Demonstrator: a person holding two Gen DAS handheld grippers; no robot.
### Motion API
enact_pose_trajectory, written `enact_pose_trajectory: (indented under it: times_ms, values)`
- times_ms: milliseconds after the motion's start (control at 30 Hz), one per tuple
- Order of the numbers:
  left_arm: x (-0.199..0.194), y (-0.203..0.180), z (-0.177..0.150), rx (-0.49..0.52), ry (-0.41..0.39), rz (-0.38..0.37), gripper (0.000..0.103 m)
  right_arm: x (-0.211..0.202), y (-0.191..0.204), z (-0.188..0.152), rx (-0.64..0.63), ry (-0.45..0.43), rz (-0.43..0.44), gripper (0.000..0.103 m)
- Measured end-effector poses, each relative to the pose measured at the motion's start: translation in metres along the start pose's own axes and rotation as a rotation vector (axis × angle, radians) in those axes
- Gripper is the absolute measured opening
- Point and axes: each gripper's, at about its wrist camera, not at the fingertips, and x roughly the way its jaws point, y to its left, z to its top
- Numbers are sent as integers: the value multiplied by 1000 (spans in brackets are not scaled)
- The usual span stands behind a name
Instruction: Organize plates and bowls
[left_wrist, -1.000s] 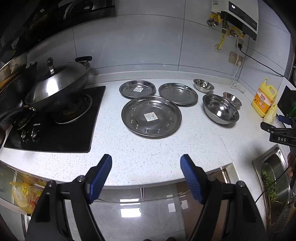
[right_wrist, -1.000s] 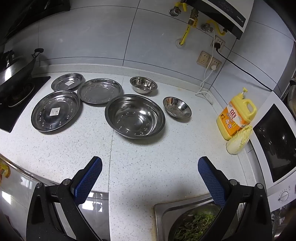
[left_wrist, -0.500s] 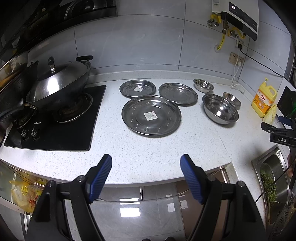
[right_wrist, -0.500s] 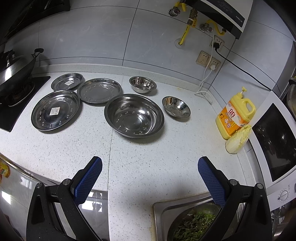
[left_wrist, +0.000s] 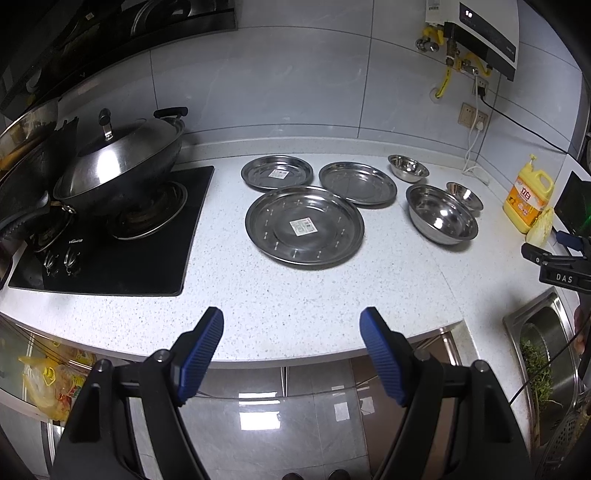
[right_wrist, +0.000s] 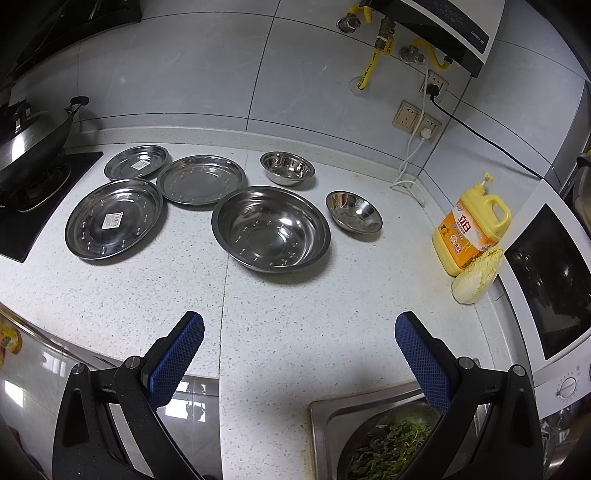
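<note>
Three steel plates lie on the white counter: a large plate (left_wrist: 304, 225) (right_wrist: 112, 218) in front, a small plate (left_wrist: 277, 172) (right_wrist: 137, 161) behind it, a medium plate (left_wrist: 357, 183) (right_wrist: 201, 180) to the right. A large bowl (left_wrist: 441, 214) (right_wrist: 271, 229) sits right of them, with two small bowls, one behind (left_wrist: 408, 168) (right_wrist: 287, 168) and one to its right (left_wrist: 464, 195) (right_wrist: 354, 211). My left gripper (left_wrist: 291, 347) is open and empty at the counter's front edge. My right gripper (right_wrist: 299, 354) is open and empty, short of the large bowl.
A lidded wok (left_wrist: 118, 166) sits on the black hob (left_wrist: 110, 243) at the left. A yellow detergent bottle (right_wrist: 471, 229) and a cabbage piece (right_wrist: 476, 275) stand at the right by a white oven (right_wrist: 554, 280). A sink (right_wrist: 388, 435) holds greens at the front right.
Both grippers have drifted very slightly; the dishes sit a touch higher in the right wrist view. Nothing on the counter has moved.
</note>
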Motion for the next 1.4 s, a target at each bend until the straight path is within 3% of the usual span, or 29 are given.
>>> enact_pose_trajectory:
  times_ms: [1400]
  values:
    - [1, 7, -4, -9, 15, 8, 75, -1, 8, -3, -7, -1, 21, 102]
